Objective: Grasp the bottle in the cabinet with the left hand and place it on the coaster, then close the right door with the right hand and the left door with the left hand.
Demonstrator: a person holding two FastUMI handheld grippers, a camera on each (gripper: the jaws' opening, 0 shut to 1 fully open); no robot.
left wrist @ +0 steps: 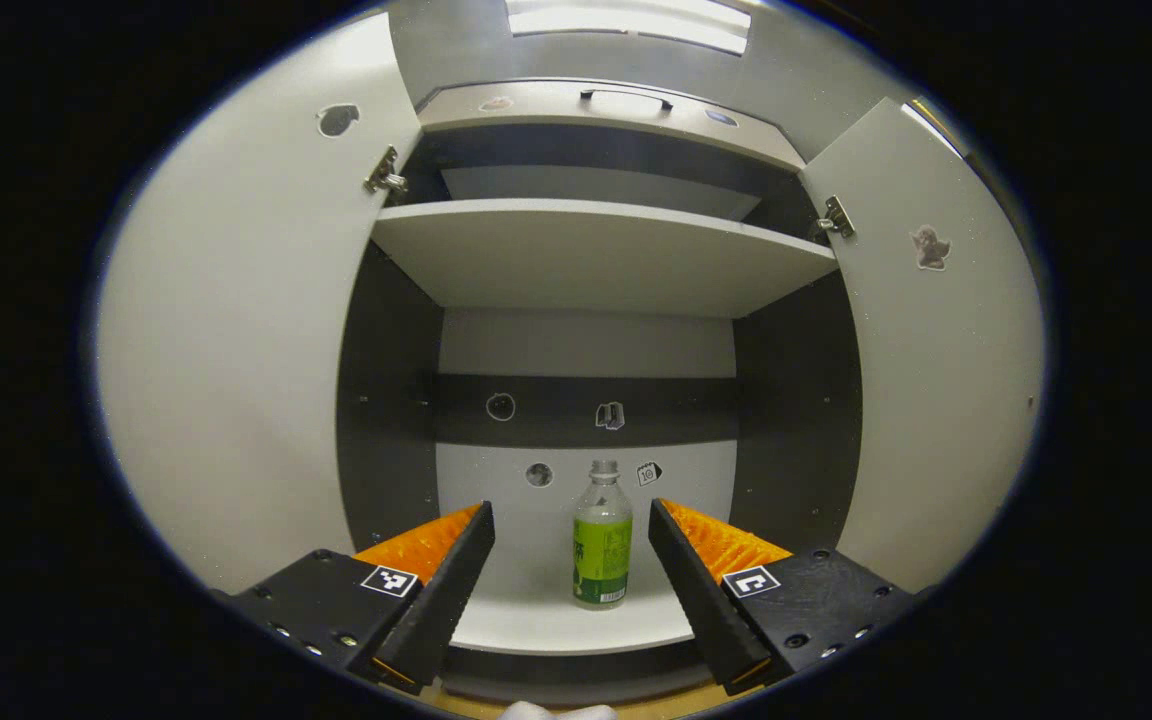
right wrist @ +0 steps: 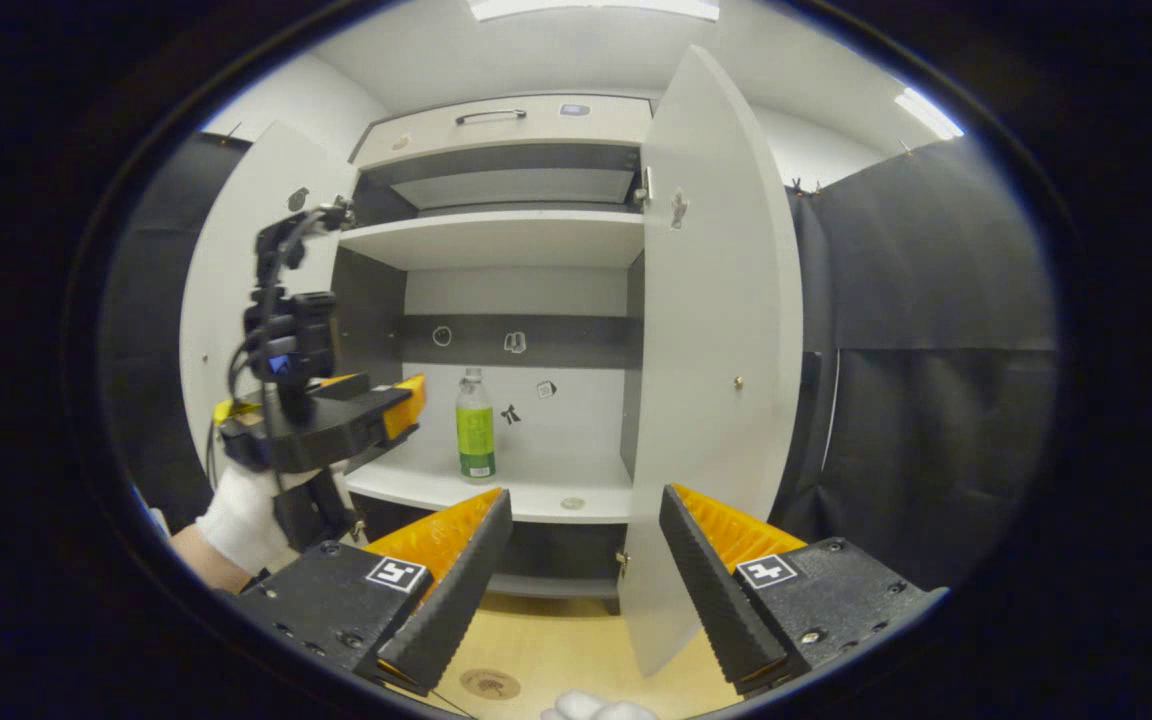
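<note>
A clear bottle [left wrist: 603, 540] with a green label stands upright on the cabinet's lower shelf [left wrist: 556, 620], toward its back. My left gripper [left wrist: 570, 508] is open in front of the shelf, short of the bottle, which shows between its fingers. From the right gripper view, the bottle [right wrist: 475, 430] stands right of the left gripper [right wrist: 406, 398], held by a gloved hand [right wrist: 236, 520]. Both doors are open: left door [left wrist: 236, 350], right door [left wrist: 936, 380]. My right gripper [right wrist: 584, 495] is open and holds nothing, below the right door [right wrist: 716, 380]. A round coaster [right wrist: 489, 683] lies on the wooden surface.
An upper shelf [left wrist: 596, 250] and a drawer with a handle [left wrist: 626, 98] sit above the bottle. A small round mark [right wrist: 573, 503] shows on the lower shelf. Black cloth [right wrist: 936, 350] hangs to the right of the cabinet.
</note>
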